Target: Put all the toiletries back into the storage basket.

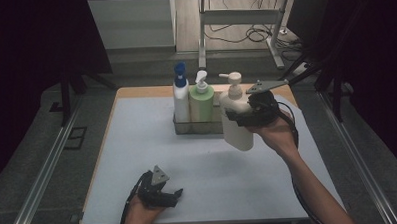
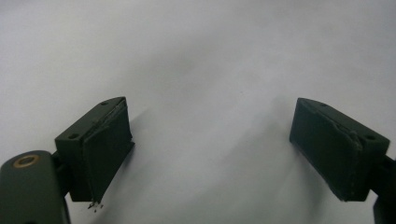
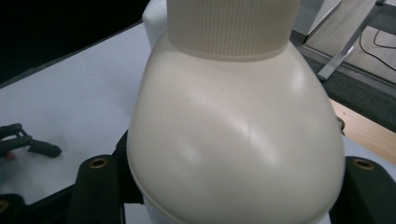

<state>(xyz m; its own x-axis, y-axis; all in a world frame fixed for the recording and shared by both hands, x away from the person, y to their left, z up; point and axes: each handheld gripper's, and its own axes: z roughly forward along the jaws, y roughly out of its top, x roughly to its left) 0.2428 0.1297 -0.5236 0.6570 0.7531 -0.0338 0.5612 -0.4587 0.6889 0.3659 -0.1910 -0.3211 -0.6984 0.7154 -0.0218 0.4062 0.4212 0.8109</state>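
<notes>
My right gripper (image 1: pixel 240 115) is clamped on the cream pump bottle (image 1: pixel 236 121), just right of centre in the high view. The bottle hangs tilted, its base swung toward the lower right and clear of the white mat (image 1: pixel 152 143), its pump head close beside the rack. In the right gripper view the bottle's shoulder (image 3: pixel 233 140) bulges between my two black jaws, which press it from either side, and its ribbed collar rises to the top edge of the frame.

The metal rack (image 1: pixel 187 126) sits at the upper middle of the mat, near the far edge. In it stand a white bottle with a blue cap (image 1: pixel 181 95) and a green pump bottle (image 1: pixel 201 103), touching side by side.

My left gripper (image 1: pixel 168 197) rests low at the bottom of the high view, near the mat's near edge, well apart from the rack. In the left gripper view my jaws are spread wide over bare mat (image 2: pixel 201 70), with nothing between them.

Open mat stretches across the whole left half and the middle. The wooden table edge (image 1: pixel 136 91) shows along the far side.
</notes>
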